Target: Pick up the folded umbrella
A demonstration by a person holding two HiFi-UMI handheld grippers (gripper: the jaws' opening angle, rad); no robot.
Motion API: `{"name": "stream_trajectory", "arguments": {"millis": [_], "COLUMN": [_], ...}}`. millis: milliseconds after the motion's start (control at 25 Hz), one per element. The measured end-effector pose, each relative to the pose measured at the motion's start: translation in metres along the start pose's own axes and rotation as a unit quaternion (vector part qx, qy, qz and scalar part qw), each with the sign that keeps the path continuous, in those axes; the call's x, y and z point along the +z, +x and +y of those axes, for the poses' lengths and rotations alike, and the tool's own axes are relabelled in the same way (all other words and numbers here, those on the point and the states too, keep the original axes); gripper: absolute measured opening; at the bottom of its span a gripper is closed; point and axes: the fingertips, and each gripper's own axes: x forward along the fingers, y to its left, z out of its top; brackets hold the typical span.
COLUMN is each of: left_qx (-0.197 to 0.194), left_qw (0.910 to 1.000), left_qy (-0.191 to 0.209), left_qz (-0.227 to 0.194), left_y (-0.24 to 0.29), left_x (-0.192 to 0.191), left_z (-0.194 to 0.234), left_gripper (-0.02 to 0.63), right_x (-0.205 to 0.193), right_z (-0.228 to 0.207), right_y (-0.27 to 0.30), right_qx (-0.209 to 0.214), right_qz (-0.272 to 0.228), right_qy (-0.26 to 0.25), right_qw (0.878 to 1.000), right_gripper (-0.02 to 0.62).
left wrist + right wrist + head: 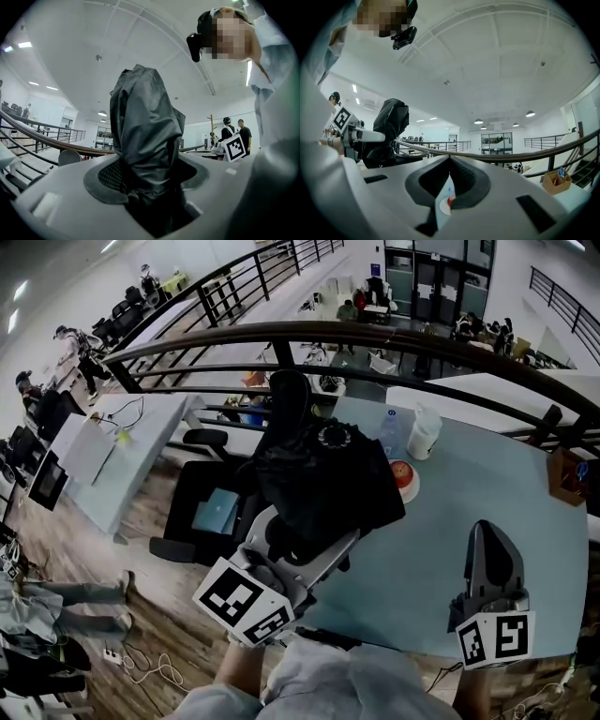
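The left tongs (pixel 309 538) hold the folded umbrella (pixel 323 474) clear of the table (pixel 487 493).
Head view: it hangs over the table's edge. Left gripper view: black fabric fills the jaws. Right gripper view: the right tongs (pixel 450 161) are clenched and empty. Squeeze firmly; lift level.

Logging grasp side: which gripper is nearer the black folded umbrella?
Left. The left gripper is clamped on the folded umbrella. The right gripper is apart to its right, shut and empty over the table.
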Motion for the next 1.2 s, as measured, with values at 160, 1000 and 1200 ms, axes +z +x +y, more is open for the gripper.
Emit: {"name": "stream_trajectory", "arguments": {"millis": [160,1000,1200], "left_qx": [-0.003,-0.005,-0.007], "left_qw": [0.9999,1.0000,0.9999], "left_qy": [-0.014,-0.008,-0.011], "left_qz": [-0.006,0.000,0.000], "left_y": [-0.0008,0.0028,0.0046], "left_x": [0.0016,-0.0011,-0.0019], "left_z": [0.0011,0.0019,0.0011], "left_gripper": [0.290,0.290,0.290], "right_x": [-0.0001,-0.0031,-0.0038], "right_z": [-0.0019,0.0027,0.0007], "right_y": [-0.0005,0.0025,0.0026], "right_qx": [-0.004,0.004,0.004], "right_qz": [0.002,0.010,0.011], "right_qy": [0.002,-0.004,-0.004], "right_qw": [1.000,1.000,1.000], "right_gripper": [0.000,0.000,0.000]}}
